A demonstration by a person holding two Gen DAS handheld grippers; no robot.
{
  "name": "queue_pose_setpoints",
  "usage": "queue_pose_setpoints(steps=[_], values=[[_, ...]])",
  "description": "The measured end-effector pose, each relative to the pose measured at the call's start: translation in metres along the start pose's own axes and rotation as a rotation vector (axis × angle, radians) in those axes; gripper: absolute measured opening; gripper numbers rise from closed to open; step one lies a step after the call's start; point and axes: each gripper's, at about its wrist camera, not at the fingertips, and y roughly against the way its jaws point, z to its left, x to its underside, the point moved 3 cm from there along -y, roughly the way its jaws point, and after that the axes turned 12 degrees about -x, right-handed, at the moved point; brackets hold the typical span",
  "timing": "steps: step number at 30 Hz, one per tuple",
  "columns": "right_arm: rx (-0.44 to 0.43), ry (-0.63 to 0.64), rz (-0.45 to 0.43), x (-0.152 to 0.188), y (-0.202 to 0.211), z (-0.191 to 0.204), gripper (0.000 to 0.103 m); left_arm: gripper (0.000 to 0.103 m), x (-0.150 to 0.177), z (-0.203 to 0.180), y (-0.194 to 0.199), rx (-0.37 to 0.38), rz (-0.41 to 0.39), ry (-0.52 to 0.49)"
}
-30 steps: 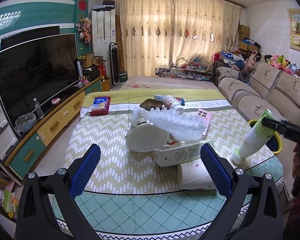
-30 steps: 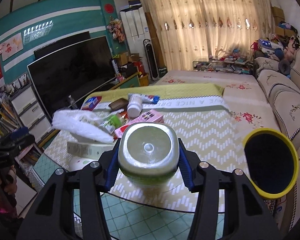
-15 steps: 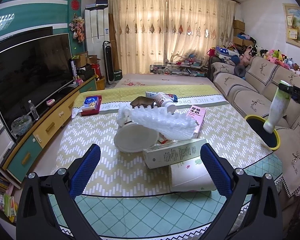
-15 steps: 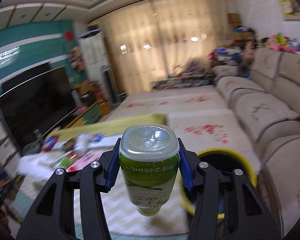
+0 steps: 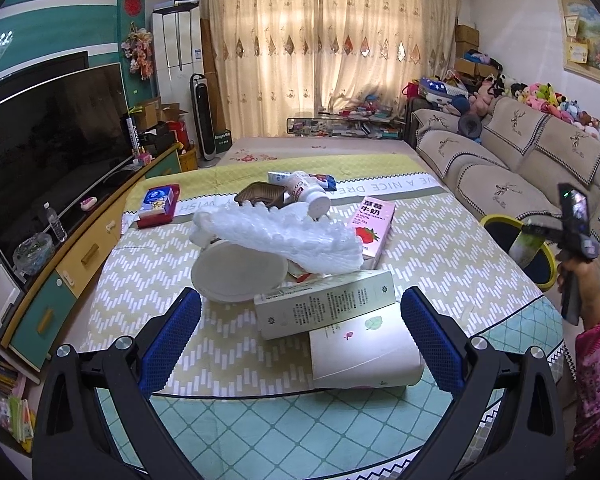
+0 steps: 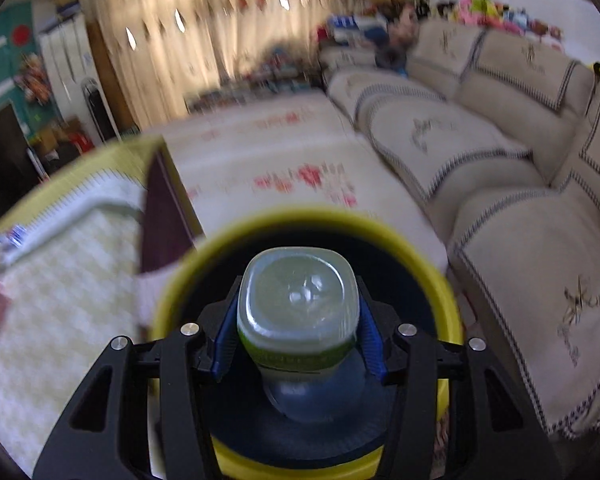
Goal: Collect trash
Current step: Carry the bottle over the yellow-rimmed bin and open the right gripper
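Note:
My right gripper (image 6: pixel 298 330) is shut on a green-labelled plastic bottle (image 6: pixel 298 308), held straight over the dark mouth of the yellow-rimmed bin (image 6: pixel 432 276). From the left wrist view, the same bottle (image 5: pixel 526 245) dips into the bin (image 5: pixel 496 222) beside the sofa, held by a hand (image 5: pixel 572 276). My left gripper (image 5: pixel 300 338) stands open above the near table edge. Between its blue pads lie a long white carton (image 5: pixel 326 308) and a white box (image 5: pixel 364 356). Behind them are a white bowl (image 5: pixel 238 276), bubble wrap (image 5: pixel 284 236) and a pink milk carton (image 5: pixel 372 224).
Farther back on the patterned tablecloth (image 5: pixel 440 248) sit a tipped white bottle (image 5: pixel 306 192), a brown tray (image 5: pixel 260 195) and a red-blue box (image 5: pixel 158 204). A TV (image 5: pixel 48 136) on a low cabinet runs along the left. A beige sofa (image 6: pixel 520 208) stands right of the bin.
The right gripper swung the bottle off the table side, tipped down and sank over the bin's mouth. The left gripper drifted slightly nearer the cartons.

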Motion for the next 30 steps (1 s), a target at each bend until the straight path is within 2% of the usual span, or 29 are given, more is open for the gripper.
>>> queue_pose_setpoints(steps=[6,12,21,26,30], values=[[0.033,-0.015,0.084,0.013,-0.030,-0.002,0.050,0.098,0.002,-0.006,-0.005,0.010,0.017,-0.012],[0.036,-0.009,0.090,0.013,-0.033,-0.005,0.055,0.098,0.004,-0.011,-0.008,0.019,0.025,-0.024],[0.014,-0.003,0.030,0.007,0.004,0.004,0.060,0.098,0.017,-0.030,-0.004,0.071,0.051,-0.073],[-0.008,0.008,-0.011,0.009,0.031,0.014,0.063,0.098,0.024,-0.038,-0.013,0.110,0.096,-0.087],[-0.018,0.028,-0.043,0.014,0.054,0.024,0.066,0.098,0.028,-0.046,-0.025,0.113,0.130,-0.098]])
